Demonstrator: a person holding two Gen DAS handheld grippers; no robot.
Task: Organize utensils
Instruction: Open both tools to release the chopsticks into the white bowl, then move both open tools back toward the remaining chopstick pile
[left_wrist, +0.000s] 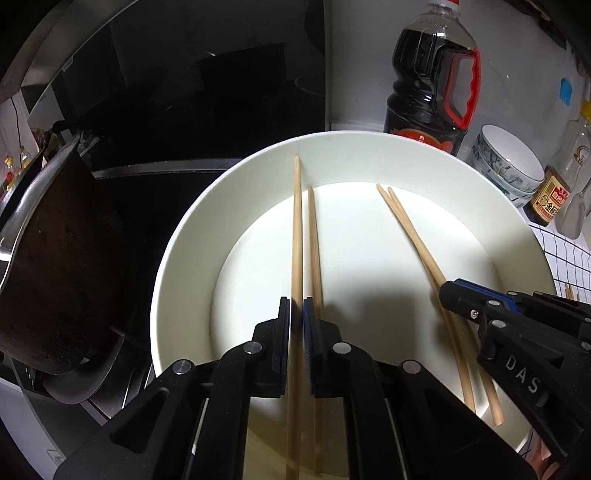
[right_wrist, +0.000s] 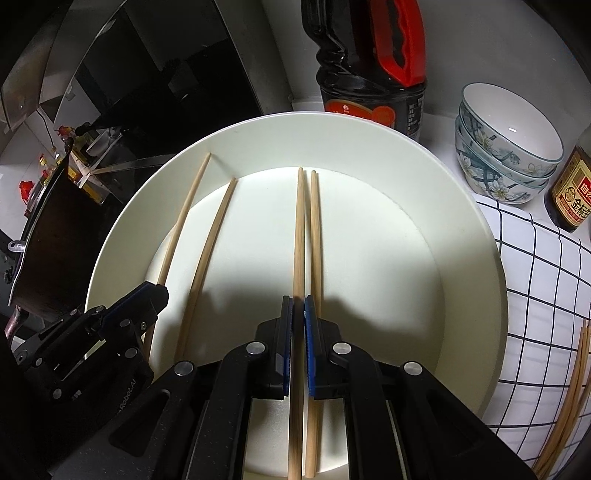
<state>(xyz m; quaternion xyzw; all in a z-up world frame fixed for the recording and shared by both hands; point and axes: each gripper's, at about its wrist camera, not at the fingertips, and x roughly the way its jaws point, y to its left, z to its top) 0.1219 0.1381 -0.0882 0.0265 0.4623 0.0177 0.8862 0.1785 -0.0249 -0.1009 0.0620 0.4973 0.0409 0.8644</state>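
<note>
Left gripper (left_wrist: 296, 314) clamped on one chopstick (left_wrist: 296, 229), right gripper (right_wrist: 298, 314) clamped on another chopstick (right_wrist: 299, 229), both over white plate (left_wrist: 184, 258)

Both wrist views look steeply down, close over one shared white plate (left_wrist: 177, 258).

"DAS" in raised letters on the right hand-held gripper (left_wrist: 448, 295); "Robot-AI" along the left hand-held gripper (right_wrist: 157, 291); "金标" on the small bottle's label (right_wrist: 576, 201), far right.
</note>
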